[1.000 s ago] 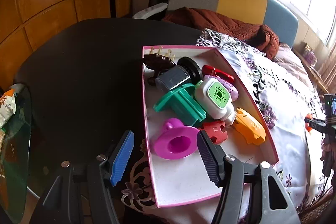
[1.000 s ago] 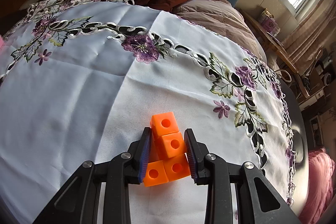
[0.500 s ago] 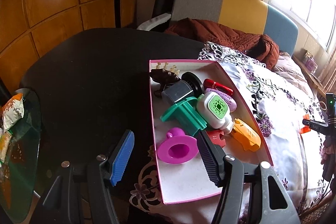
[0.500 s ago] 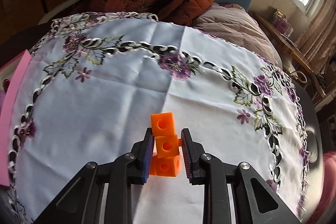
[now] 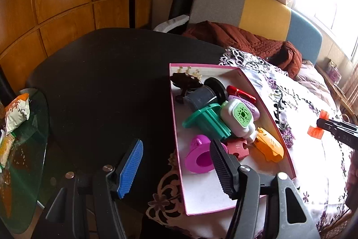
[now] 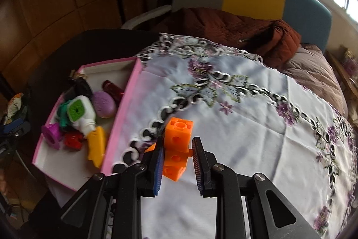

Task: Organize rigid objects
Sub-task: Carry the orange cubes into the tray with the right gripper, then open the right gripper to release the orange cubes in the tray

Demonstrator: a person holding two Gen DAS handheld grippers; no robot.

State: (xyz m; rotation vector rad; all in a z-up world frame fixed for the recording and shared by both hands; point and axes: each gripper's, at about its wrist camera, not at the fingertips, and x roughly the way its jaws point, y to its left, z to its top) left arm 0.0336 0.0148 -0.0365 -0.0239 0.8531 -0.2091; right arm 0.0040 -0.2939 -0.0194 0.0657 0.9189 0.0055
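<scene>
Pink-rimmed box point(image 5: 176, 127) fills the left wrist view, packed w/ a teal stand point(image 5: 207, 121), white bottle point(image 5: 238, 118), magenta cup point(image 5: 200, 156), yellow piece point(image 5: 268, 145). Left gripper point(image 5: 176, 162) hangs over the box's near corner, jaws wide apart, nothing between them.

Right wrist view: right gripper point(image 6: 176, 162) is clamped on the orange blocks point(image 6: 177, 145), lifted over the white cloth point(image 6: 246, 127), box just to its left. Risk, IMO: grip is on one block only, so the stack could twist or pop apart, or clip the box wall going in.
</scene>
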